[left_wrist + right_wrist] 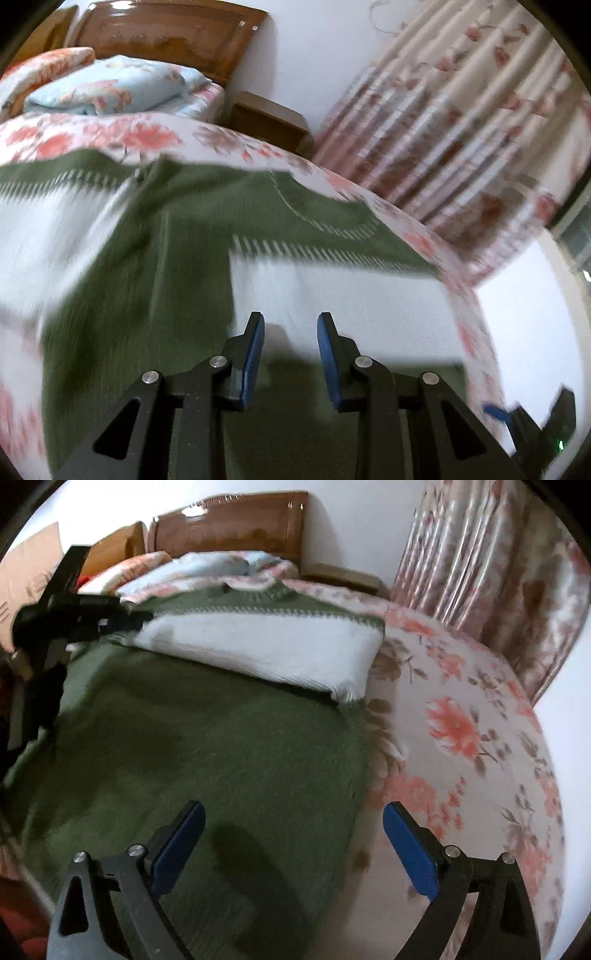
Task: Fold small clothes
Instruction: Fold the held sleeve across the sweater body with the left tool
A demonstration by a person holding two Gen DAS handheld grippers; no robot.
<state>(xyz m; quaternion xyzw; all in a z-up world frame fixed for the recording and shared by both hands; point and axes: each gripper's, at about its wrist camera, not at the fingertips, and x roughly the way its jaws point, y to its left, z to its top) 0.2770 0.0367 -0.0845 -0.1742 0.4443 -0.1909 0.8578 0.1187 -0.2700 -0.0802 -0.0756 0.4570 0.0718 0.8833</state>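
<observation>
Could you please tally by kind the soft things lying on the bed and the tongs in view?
Green and white sweaters: 1
Flowered bedspreads: 1
Folded light blue quilts: 1
Orange flowered pillows: 1
Tongs, left tongs and right tongs: 2
Total: 6

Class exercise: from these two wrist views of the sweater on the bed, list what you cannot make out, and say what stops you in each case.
- Sweater, left wrist view: motion blur smears its knit pattern.
- Sweater's near hem, right wrist view: cut off by the bottom edge and the right tool.
- Left tool, right wrist view: its tips are too small and dark to read.
</observation>
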